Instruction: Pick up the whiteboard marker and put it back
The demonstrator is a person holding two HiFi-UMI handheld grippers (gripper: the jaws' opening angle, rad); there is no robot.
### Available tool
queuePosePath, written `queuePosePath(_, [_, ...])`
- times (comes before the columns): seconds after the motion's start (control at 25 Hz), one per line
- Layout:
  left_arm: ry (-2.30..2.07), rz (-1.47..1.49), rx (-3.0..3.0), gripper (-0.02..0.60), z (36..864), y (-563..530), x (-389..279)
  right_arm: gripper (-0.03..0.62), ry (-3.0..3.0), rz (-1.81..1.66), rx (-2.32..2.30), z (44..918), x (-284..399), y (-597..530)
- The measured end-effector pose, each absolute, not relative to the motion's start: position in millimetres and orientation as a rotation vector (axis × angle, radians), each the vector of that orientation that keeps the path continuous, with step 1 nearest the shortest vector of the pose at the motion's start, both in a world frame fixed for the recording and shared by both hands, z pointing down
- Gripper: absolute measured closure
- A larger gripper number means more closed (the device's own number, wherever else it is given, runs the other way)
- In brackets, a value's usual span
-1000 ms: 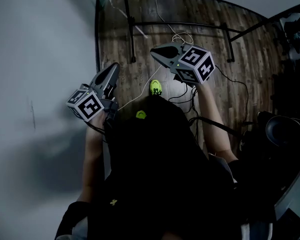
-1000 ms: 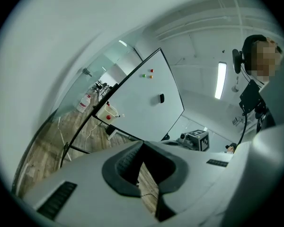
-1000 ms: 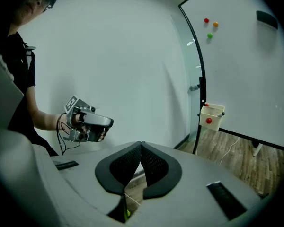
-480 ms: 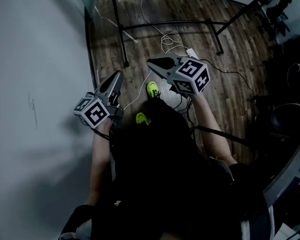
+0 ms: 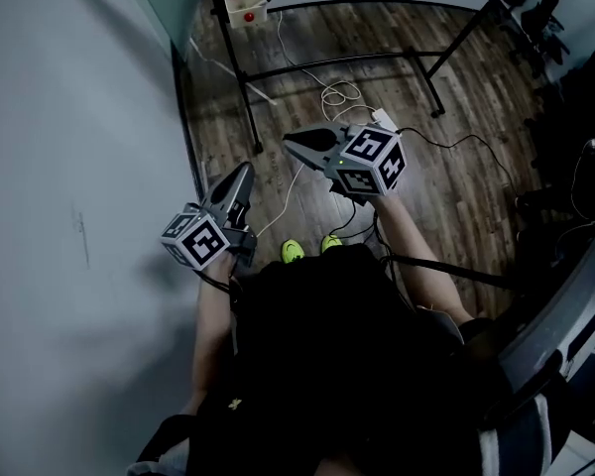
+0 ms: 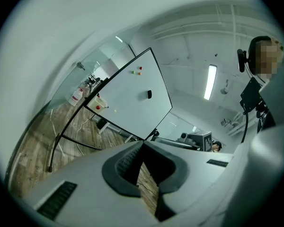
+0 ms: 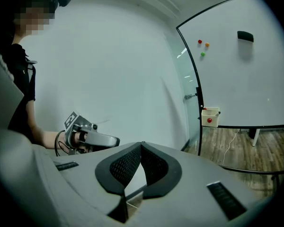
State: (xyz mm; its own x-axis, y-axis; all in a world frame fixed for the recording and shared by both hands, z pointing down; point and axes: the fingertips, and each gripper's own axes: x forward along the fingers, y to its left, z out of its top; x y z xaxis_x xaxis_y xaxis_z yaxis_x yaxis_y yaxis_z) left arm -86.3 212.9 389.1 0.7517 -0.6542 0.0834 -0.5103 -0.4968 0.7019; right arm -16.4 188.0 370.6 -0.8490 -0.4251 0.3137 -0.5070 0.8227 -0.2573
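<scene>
Left tongs (image 5: 244, 170) shifted, level, right tongs (image 5: 290, 140) nose-down

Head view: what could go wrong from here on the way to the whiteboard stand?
The white cables lie on the floor between the shoes and the stand; a foot may catch them. The left claw and right claw are shut and empty; unless opened, they may only push the small box on the stand.

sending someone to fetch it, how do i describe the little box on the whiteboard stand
Look for the big whiteboard on its black stand. At its lower left corner hangs a small cream box. Unlike the black eraser and coloured magnets up on the board, it carries one round red spot.
</scene>
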Motion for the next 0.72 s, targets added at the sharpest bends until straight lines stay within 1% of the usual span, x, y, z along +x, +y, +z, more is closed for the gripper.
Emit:
queuePosePath(0.24, [-0.860,-0.215,2.248,0.549,376,226,-66,0.589,-2.801,0.476,0.717,357,-4,200])
queuePosePath(0.48, [-0.877,-0.218,2.258,0.549,371,227,-60,0.589,-2.802,0.477,0.702,358,5,207])
queuePosePath(0.72, [-0.862,-0.238,2.235,0.549,371,235,-50,0.589,-2.808,0.465,0.658,356,-1,216])
